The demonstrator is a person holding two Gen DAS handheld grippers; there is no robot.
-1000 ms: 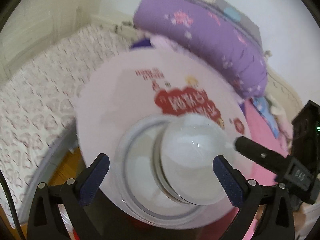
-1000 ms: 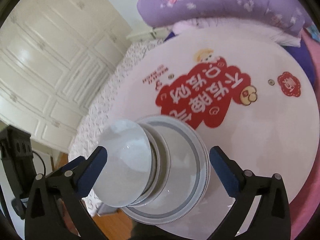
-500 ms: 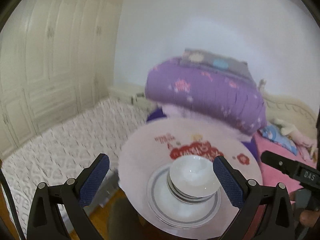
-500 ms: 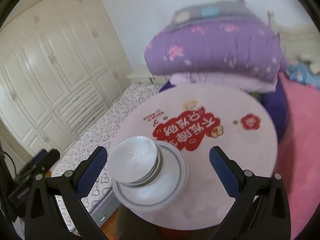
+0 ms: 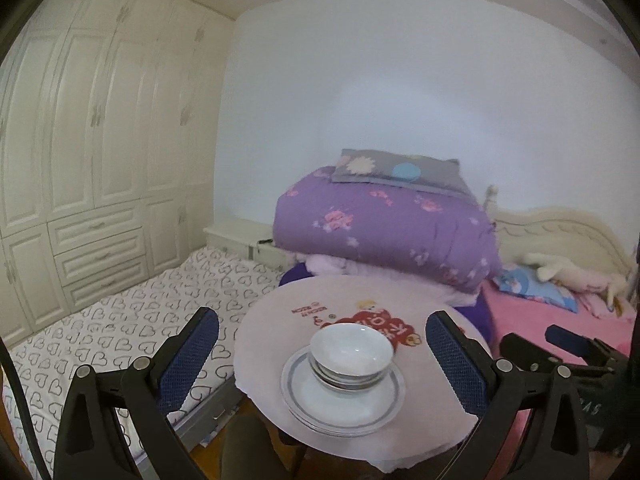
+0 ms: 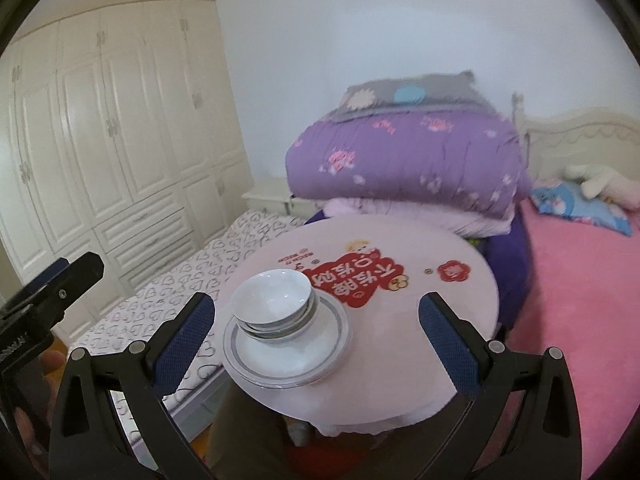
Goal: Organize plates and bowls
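**Kid:** What is going on with the two grippers?

**Helper:** They are both backing away. The left gripper is spread wide with nothing in it. The right gripper is spread wide too, and it is holding nothing.

**Kid:** Where are the bowls?

**Helper:** They are sitting one inside the other, on top of the plates. The whole pile is resting at the near edge of the round tabletop, a bit to the left. No fingers are touching it.

**Kid:** So is the job done?

**Helper:** I am thinking yes, or nearly. Everything is stacked in one pile, and I am not seeing any other dish lying around. The pile is sitting close to the edge, though, so a bump could tip it.

**Kid:** What is different from a second ago?

**Helper:** A second ago the cameras were right down over the pile, and the top bowl was filling the space between the fingers. Now the pile is looking small and far off. We are seeing much more of the room: the bed with hearts on the left, the purple quilt at the far side, and the closet. The pile itself is staying in the same spot on the tabletop.
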